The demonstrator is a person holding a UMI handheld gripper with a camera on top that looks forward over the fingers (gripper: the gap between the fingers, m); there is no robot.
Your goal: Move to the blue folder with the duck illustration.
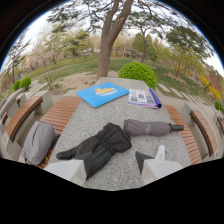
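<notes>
Folder (103, 94), blue with a yellow duck picture, lies flat in the upper middle of the frame, near the far edge of the grey stone surface (90, 127). You see it as a skewed rectangle, its long axis running from lower left to upper right, one corner pointing back toward you. A bare strip of stone shows between it and the far edge, and another between it and the things nearer you.

One booklet (144, 97) sits just right of the folder, apart from it, with a purple spine on its right side. One folded grey umbrella (150, 128) lies across the middle right, handle toward the right edge. A pair of black gloves (97, 146) lies in the lower middle, touching the umbrella's left end and just ahead of your fingers. Open stone runs along the left side of the gloves up to the folder.

Two wooden benches flank the surface: the left bench (59, 114) carries one grey backpack (39, 142); the right bench (191, 140) shows bare slats.

Your hand-held gripper (112, 167) is spread wide, with nothing between its two pale fingers (70, 170) but the stone and a glove end.
</notes>
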